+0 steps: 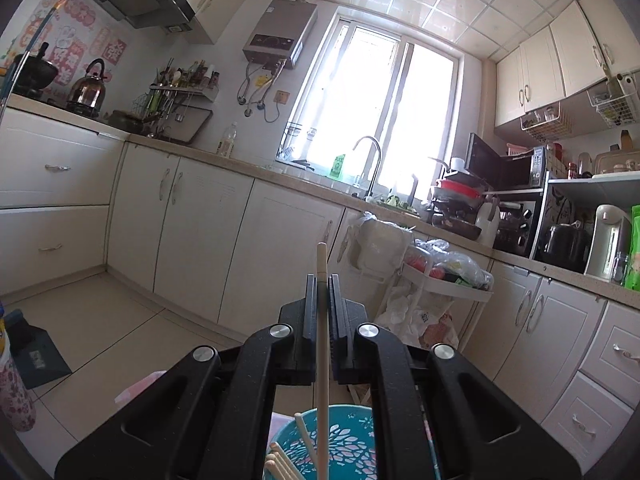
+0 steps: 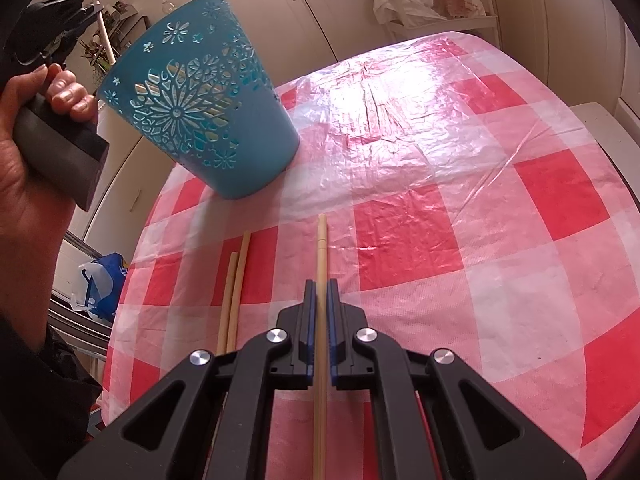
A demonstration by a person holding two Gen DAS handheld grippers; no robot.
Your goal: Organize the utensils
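— What's your left tool (image 1: pixel 320 280) doing?

— My left tool has its jaws pinched narrow on one pale chopstick (image 1: pixel 322 344). The stick stands upright, its lower end down inside the blue cutout holder (image 1: pixel 352 444), where I see more chopsticks (image 1: pixel 282 462) leaning against the wall.

— And the right?

— My right tool (image 2: pixel 320 284) has its jaws narrow around a second chopstick (image 2: pixel 321 248); the stick runs between the fingers and past them, low over the red-and-white checked table (image 2: pixel 440 220). I cannot tell whether it touches the cloth.

— Anything left out?

— Two loose chopsticks (image 2: pixel 234 292) lie side by side on the table, just left of my right tool. From the right wrist view the holder (image 2: pixel 196 96) stands near the table's far left edge, with my left hand (image 2: pixel 36 120) gripping its handle beside it.
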